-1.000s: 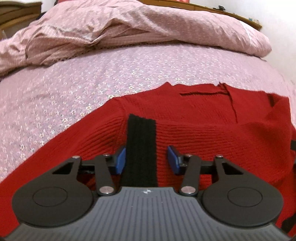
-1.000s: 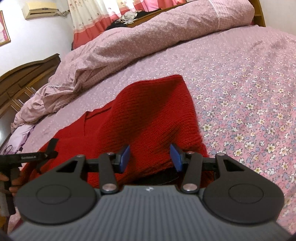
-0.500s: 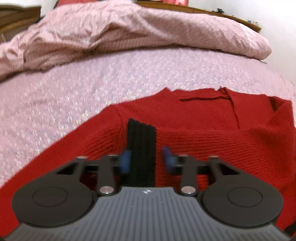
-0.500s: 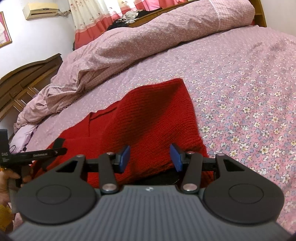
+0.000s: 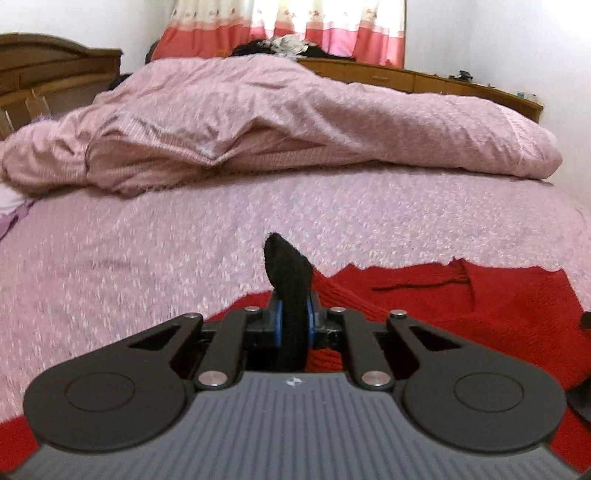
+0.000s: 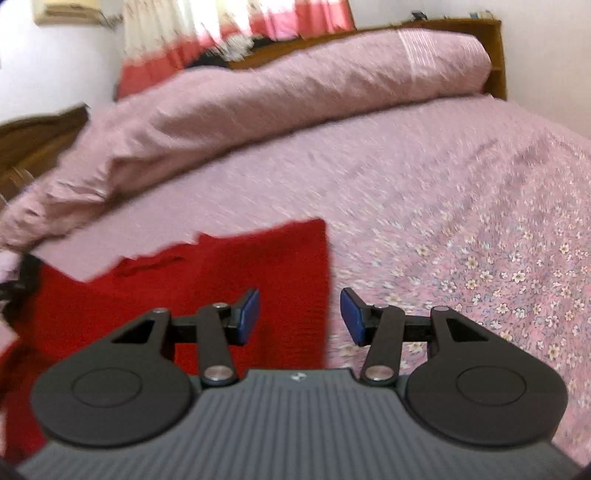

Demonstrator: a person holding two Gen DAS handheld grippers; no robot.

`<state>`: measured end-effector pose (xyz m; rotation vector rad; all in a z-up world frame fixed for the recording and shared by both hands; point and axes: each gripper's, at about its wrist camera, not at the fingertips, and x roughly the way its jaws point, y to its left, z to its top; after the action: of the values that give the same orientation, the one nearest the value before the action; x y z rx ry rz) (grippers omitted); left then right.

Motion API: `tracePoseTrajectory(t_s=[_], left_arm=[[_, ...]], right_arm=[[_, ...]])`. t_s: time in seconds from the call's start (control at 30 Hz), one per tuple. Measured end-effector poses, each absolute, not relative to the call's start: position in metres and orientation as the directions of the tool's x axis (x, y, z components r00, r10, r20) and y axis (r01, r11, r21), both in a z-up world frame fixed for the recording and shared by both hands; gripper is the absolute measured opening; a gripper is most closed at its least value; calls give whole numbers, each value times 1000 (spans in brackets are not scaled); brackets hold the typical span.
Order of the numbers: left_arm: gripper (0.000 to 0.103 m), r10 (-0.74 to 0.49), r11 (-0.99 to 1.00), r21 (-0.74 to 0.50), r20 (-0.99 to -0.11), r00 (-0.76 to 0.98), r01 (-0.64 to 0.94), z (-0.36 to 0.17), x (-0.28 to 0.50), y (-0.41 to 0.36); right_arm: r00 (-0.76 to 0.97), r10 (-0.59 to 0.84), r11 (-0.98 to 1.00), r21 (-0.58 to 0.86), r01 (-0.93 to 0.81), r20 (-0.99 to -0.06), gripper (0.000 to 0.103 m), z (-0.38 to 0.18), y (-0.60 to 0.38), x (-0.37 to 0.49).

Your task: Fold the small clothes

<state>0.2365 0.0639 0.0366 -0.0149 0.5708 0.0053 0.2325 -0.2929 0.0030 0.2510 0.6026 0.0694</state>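
Note:
A red knit sweater [image 5: 461,306] lies on the pink flowered bed sheet [image 5: 147,258]. Its black ribbed cuff [image 5: 288,273] sticks up between the blue pads of my left gripper [image 5: 294,320], which is shut on it and holds it lifted off the bed. In the right wrist view the sweater [image 6: 221,280] lies flat at the left. My right gripper [image 6: 300,314] is open and empty, above the sweater's right edge. The view is blurred by motion.
A rumpled pink quilt [image 5: 277,122] is piled across the far side of the bed. A wooden headboard [image 5: 55,74] stands at the back left, a low wooden cabinet [image 5: 424,79] and red curtains [image 5: 288,29] behind.
My left gripper closed on the black cuff and lifted it off the sweater. My right gripper stayed open and moved up and right, to the sweater's right edge.

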Motion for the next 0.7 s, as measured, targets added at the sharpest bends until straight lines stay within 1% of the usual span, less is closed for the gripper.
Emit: tracePoseTrajectory(t_s=[0.07,0.13,0.17,0.2,0.23,0.27,0.33,0.4,0.43,0.5,0.57,0.6,0.63,0.7], left_arm=[[14,13,1000,7,-548,837,-11,31,236,63],[14,17,1000,19,-548,836,-8,28,236,61],[14,13,1000,14,-545,839,-7,29,235,62],[14,5,1000,-1,-532,846,-7,31,233,62],[14,-7,1000,-17,-513,858,-2,34,231,62],[14,-14,1000,-22,-490,872,4,37,228,62],[14,14,1000,10,-461,887,-11,43,227,58],[14,42,999,24,-461,886,-35,41,233,58],[14,51,999,19,-481,875,-48,36,238,60],[15,60,998,8,-536,842,-66,22,248,64],[15,81,996,31,-590,804,-78,4,257,66],[16,88,996,45,-611,787,-77,-7,261,66],[16,99,995,63,-607,789,-76,-14,262,65],[16,108,993,96,-582,806,-63,-16,258,61]], right_arm=[[797,162,959,282,11,-581,51,-7,-296,246],[787,217,937,349,-2,-577,52,-14,-299,253],[786,249,921,389,-12,-565,50,-17,-302,257],[788,262,915,404,-19,-557,42,-17,-303,257],[797,259,917,397,-26,-546,17,-17,-302,257],[803,243,927,375,-27,-544,17,-15,-300,256],[820,207,936,353,-7,-533,17,-9,-299,252],[832,186,943,334,-1,-523,17,-9,-298,251],[831,185,944,331,-1,-525,17,-10,-298,253],[824,188,941,338,4,-534,21,-16,-299,257],[826,185,937,349,16,-532,31,-19,-302,259],[827,177,938,347,23,-534,32,-19,-303,259],[828,164,941,336,31,-536,36,-18,-304,259],[832,134,953,300,41,-538,38,-16,-303,258]])
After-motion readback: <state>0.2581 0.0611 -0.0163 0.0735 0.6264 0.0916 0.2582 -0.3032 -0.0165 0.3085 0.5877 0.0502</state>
